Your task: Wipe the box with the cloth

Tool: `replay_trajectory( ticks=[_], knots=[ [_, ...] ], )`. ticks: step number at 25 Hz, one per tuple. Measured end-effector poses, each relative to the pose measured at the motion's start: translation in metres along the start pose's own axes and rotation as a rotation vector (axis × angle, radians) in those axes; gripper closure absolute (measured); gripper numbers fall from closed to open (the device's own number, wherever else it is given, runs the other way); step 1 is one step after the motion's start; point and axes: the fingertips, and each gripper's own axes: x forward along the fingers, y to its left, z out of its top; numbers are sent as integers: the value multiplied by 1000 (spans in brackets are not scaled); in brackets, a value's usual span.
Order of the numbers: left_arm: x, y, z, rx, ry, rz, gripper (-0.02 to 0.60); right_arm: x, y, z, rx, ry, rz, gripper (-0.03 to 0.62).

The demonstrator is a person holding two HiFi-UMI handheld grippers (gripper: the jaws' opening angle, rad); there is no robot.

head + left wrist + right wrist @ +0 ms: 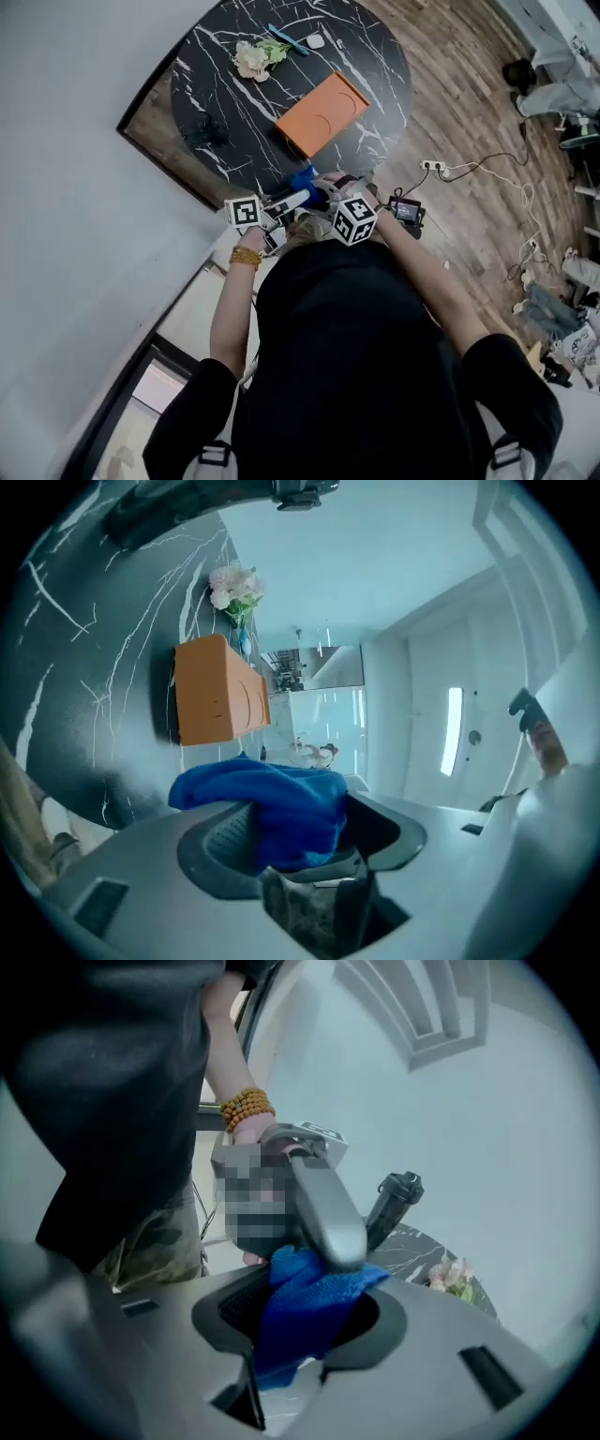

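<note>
Cloth (pixel 314 1288) sits pinched in the right tongs (pixel 307 1327), while the left tongs (pixel 300 841) stand spread loosely around its other end, probably passing it across; the box (pixel 217 691) waits ahead of both, untouched.

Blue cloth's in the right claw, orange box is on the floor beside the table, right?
No: the orange box lies on the black table, not the floor; the head view shows it. The blue cloth is in the right claw.
</note>
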Motion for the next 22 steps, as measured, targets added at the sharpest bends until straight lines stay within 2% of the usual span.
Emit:
replay_trajectory(
  ticks=[2, 3, 5, 6, 7, 9, 12, 15, 18, 22],
  knots=[
    [2, 5, 4, 24, 5, 23, 315, 2, -3, 0, 32, -2, -26, 457],
    [1, 7, 7, 31, -2, 34, 346, 2, -8, -1, 73, -9, -45, 457],
    [-3, 9, 21, 94, -31, 58, 409, 3, -18, -7, 160, -14, -76, 441],
    [-7, 12, 28, 118, -64, 82, 461, 3, -20, -13, 201, 0, -85, 416],
    [-12, 18, 35, 127, -114, 114, 497, 2, -20, -20, 238, 22, -90, 403],
    [-27, 33, 60, 125, -255, 203, 515, -1, -21, -33, 284, 72, -102, 401],
    [-53, 54, 113, 133, -496, 353, 522, -6, -25, -44, 307, 115, -119, 401],
    [-68, 74, 153, 117, -677, 460, 522, -15, -26, -50, 356, 125, -165, 401],
    [-59, 84, 172, 67, -761, 471, 522, -29, -30, -57, 410, 136, -233, 401],
    [-37, 94, 178, 12, -760, 422, 525, -39, -33, -63, 421, 146, -262, 401]
  ],
)
